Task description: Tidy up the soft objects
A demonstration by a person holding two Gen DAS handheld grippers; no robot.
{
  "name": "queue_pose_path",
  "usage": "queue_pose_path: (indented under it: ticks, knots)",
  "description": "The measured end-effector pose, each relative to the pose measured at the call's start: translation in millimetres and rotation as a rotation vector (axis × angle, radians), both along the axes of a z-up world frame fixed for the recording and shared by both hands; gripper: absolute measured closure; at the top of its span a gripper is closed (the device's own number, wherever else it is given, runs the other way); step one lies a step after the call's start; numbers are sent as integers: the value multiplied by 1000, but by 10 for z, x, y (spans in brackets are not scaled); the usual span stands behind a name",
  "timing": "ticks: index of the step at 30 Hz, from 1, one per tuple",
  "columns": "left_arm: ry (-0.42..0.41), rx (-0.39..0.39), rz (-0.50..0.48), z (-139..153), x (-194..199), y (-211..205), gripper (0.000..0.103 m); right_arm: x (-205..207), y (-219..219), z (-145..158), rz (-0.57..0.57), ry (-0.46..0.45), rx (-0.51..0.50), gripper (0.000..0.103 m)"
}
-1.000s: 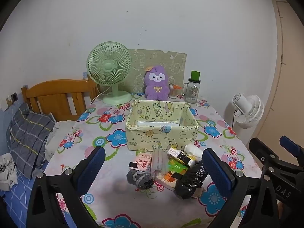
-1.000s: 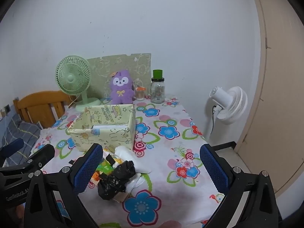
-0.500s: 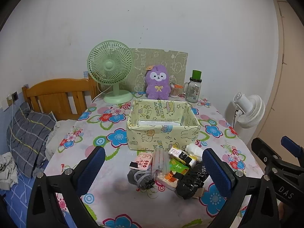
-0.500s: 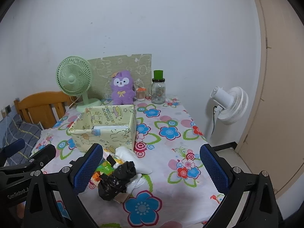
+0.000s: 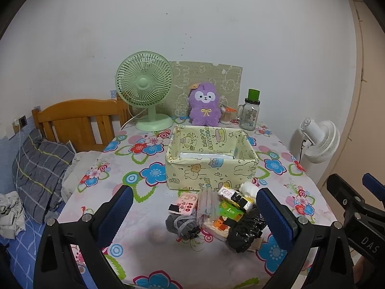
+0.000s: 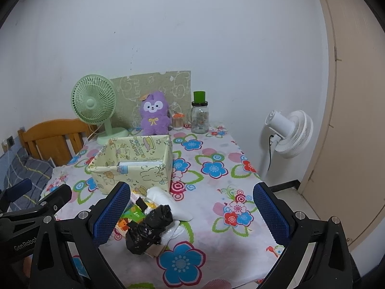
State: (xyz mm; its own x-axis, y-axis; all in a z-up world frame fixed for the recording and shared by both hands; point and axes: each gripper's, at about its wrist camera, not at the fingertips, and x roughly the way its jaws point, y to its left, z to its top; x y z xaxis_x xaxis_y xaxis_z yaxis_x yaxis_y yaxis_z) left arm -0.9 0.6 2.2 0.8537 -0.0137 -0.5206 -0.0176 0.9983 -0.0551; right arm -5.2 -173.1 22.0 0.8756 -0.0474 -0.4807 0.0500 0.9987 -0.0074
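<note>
A pile of small soft items lies on the flowered tablecloth in front of a pale yellow fabric box (image 5: 211, 168) (image 6: 134, 166). The pile holds a crumpled black plastic bag (image 5: 245, 231) (image 6: 148, 228), a grey pouch (image 5: 181, 224), a pink packet (image 5: 185, 201), a green packet (image 5: 231, 210) and a white roll (image 6: 168, 203). My left gripper (image 5: 196, 213) is open and empty, held above the pile. My right gripper (image 6: 192, 213) is open and empty, to the right of the pile.
At the table's back stand a green desk fan (image 5: 146, 91), a purple plush toy (image 5: 204, 107) and a glass jar with a green lid (image 5: 251, 114). A white floor fan (image 6: 290, 131) stands right of the table. A wooden bed headboard (image 5: 77, 118) and pillow are at left.
Both grippers have drifted slightly; the view has shifted a little. Nothing on the table has moved.
</note>
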Motion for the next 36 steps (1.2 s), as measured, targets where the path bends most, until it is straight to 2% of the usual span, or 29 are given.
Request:
queue_pose_path:
  ticks: [13,36]
  knots:
    - [-32,-1,-16,43,-5,-28,0,-25,-15,21,-1,-11,5,0]
    - [-40,7,-14,39,8,-57,0,-58,-35,43,6,-14,24,0]
